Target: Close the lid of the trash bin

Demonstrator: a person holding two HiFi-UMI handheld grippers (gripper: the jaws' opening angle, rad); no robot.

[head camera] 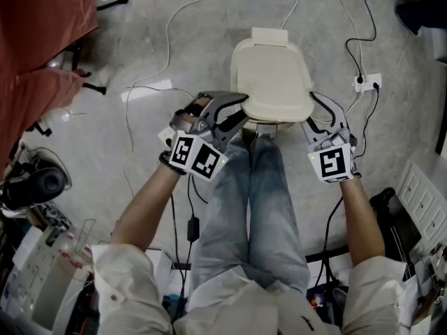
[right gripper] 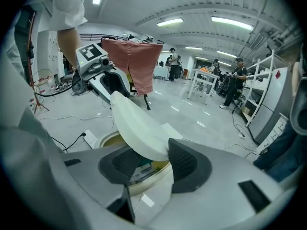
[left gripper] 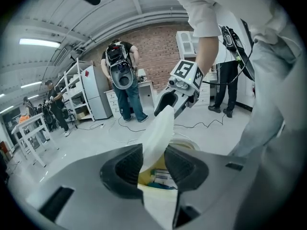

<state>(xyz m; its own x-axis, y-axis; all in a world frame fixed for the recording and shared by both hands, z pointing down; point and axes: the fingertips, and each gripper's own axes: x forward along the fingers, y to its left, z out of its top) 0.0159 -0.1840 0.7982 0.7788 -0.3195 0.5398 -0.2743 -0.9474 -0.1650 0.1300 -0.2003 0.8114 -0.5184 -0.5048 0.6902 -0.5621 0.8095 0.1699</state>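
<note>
Tilted lid (head camera: 271, 75) sits loosely between spread jaws of left gripper (head camera: 241, 109) and right gripper (head camera: 311, 110), apparently for even lowering.

In the head view the bin (right gripper: 106, 140) is hidden beneath its lid (head camera: 272, 75). In the gripper views only part of the contents (right gripper: 143, 170) is seen under the lid; their print cannot be read. A red cloth (head camera: 38, 54) is cut off at the left edge.
</note>
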